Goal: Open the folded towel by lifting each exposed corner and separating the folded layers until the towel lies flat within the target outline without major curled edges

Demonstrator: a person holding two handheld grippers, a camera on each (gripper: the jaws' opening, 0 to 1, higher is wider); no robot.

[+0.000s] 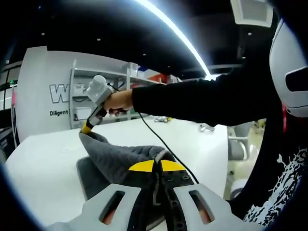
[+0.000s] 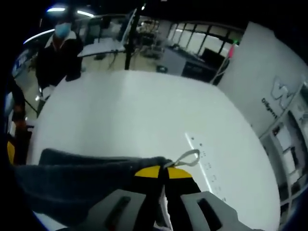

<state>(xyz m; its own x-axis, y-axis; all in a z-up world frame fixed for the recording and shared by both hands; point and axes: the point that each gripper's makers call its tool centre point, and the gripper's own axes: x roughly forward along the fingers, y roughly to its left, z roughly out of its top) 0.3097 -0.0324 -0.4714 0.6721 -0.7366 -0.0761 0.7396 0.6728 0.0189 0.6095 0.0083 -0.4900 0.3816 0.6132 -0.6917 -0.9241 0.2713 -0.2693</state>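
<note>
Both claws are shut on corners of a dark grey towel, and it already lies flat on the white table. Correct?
Not flat. In the left gripper view the right claw holds one corner of the towel lifted above the table, so the cloth is raised and bunched. The left claw is shut on it too.

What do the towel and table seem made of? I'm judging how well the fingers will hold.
Towel: dark grey, soft matte fabric, likely terry; it drapes and creases where lifted. Table: smooth white top with faint sheen, probably laminate or plastic.
</note>
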